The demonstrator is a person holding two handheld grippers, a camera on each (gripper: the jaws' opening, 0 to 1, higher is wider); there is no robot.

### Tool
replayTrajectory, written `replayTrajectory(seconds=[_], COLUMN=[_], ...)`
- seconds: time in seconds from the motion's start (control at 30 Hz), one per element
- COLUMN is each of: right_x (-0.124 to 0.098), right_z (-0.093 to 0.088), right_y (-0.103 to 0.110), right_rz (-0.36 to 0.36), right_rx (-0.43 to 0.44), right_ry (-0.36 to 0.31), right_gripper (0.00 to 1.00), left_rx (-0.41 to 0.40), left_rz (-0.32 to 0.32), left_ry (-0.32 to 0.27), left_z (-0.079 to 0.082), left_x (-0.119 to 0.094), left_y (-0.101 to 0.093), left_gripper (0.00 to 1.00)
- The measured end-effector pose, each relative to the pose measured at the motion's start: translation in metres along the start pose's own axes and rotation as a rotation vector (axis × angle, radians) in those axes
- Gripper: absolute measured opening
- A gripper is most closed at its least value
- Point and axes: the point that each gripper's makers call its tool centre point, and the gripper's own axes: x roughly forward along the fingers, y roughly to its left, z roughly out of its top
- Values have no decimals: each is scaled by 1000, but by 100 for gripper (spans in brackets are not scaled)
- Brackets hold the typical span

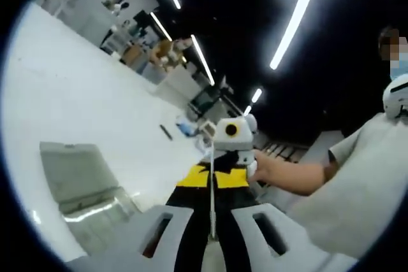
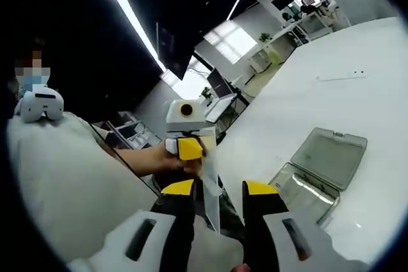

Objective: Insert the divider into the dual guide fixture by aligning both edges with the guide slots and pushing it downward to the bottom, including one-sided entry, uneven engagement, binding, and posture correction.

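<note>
Divider [image 2: 210, 183]: thin, clear plastic sheet, seen nearly edge-on, held up off the white table, well apart from the fixture. Dual guide fixture [image 2: 322, 173]: clear, hinged plastic case lying open on the table, lid folded back flat, interior bare.

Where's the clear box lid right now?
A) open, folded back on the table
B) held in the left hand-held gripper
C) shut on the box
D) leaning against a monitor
A: the lid lies swung open beside the box on the white table, apart from both grippers; the left gripper view shows the same box open.
</note>
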Motion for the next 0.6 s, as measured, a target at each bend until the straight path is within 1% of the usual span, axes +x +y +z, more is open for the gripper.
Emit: replayTrajectory(seconds=[0.2, 0.4, 0.5, 0.6], right_x=[-1, -1, -2, -2], right_z=[-4, -10, -9, -10], right_y=[9, 13, 15, 18], right_rz=[45, 71, 91, 104], right_rx=[17, 34, 51, 66], right_ry=[2, 10, -11, -12], right_gripper=[20, 14, 11, 8], left_rx=[-1, -5, -12, -15], left_rz=[-22, -40, -47, -54], left_ry=[5, 6, 10, 12], left_z=[-3, -5, -8, -9], left_x=[3, 5, 5, 5], left_y=[-6, -10, -10, -11], left_gripper=[0, 0, 0, 0])
